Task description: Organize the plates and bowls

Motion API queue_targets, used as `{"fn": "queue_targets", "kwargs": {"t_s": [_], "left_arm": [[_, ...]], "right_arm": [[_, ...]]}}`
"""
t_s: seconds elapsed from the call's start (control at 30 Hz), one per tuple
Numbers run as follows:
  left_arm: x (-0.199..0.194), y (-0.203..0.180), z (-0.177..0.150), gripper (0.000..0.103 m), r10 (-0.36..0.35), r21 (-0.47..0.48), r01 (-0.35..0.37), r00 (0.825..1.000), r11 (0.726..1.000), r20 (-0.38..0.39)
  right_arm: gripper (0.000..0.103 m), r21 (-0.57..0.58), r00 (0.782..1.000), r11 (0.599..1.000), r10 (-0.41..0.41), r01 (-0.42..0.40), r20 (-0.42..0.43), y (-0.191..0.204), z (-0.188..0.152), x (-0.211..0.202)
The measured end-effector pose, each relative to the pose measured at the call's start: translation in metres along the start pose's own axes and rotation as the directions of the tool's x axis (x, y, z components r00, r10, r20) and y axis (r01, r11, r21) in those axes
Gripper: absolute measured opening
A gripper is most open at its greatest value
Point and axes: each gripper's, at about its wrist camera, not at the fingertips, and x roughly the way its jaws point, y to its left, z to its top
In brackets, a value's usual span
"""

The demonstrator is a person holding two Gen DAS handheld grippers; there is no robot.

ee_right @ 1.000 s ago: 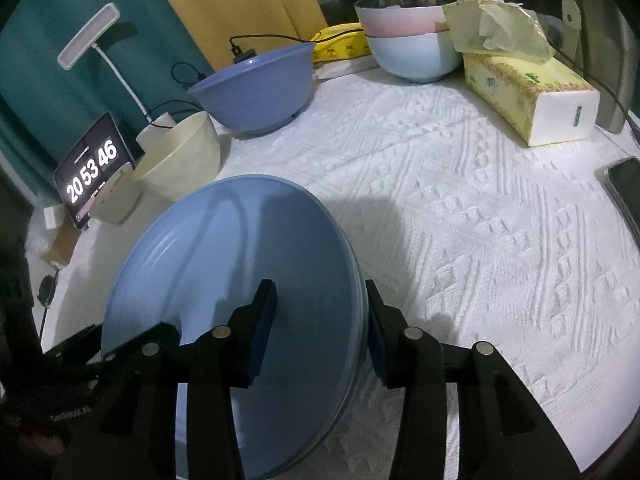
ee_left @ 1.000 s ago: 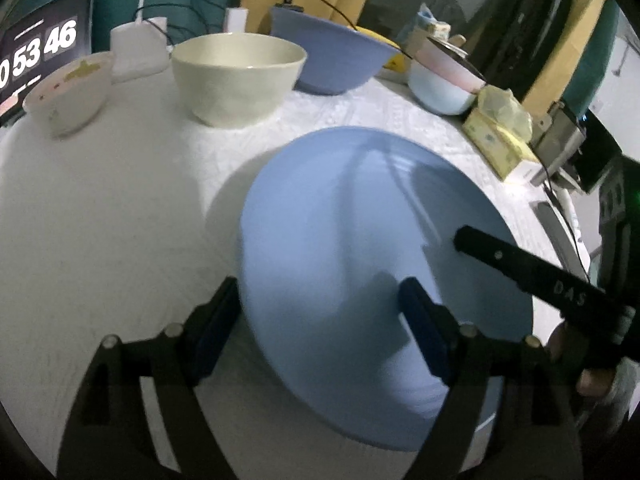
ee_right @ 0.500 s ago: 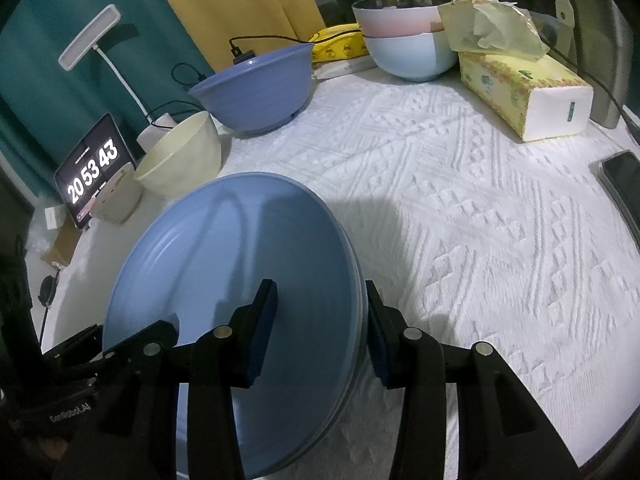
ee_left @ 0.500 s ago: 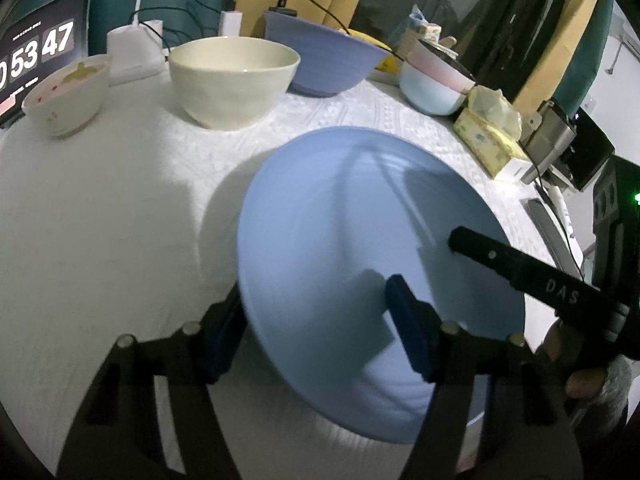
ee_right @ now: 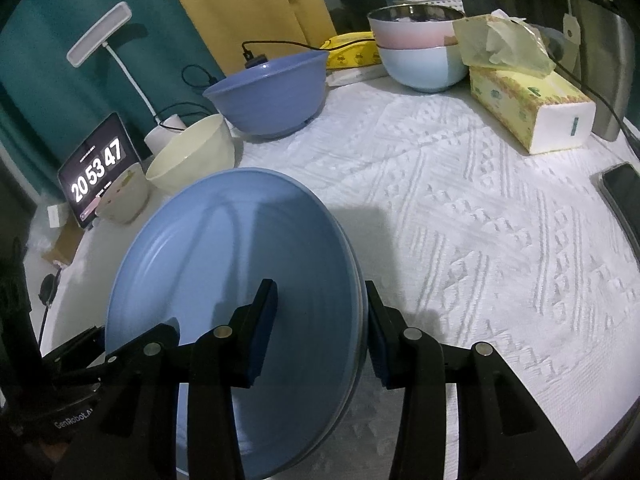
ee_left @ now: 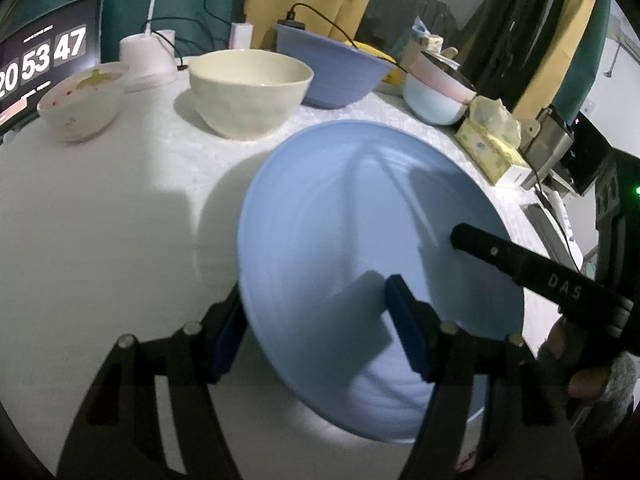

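Now the blue plate [ee_left: 360,248] fills the lower middle of both views, tilted above the white tablecloth [ee_right: 480,208]. Each rim sits between fingers: the left gripper [ee_left: 312,332] and the right gripper [ee_right: 320,320] both straddle it, closed on it. Bowls [ee_left: 250,92] stand at upper left.

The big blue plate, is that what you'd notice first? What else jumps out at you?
Yes, the big blue plate fills the front, with the left gripper and right gripper each straddling its rim from opposite sides. Behind it sit a cream bowl and a darker blue bowl on the white tablecloth. At the far left, a clock screen glows 20 53 47.
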Motion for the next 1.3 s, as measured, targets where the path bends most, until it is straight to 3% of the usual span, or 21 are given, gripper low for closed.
{"fn": "queue_targets", "kwargs": {"t_s": [1.3], "left_arm": [[-0.044, 0.098, 0.0, 0.068, 0.061, -0.146, -0.046, 0.993, 0.988, 0.098]], "right_arm": [[0.044, -0.132, 0.997, 0.99, 0.053, -0.059, -0.048, 0.111, 0.01, 0.031]]}}
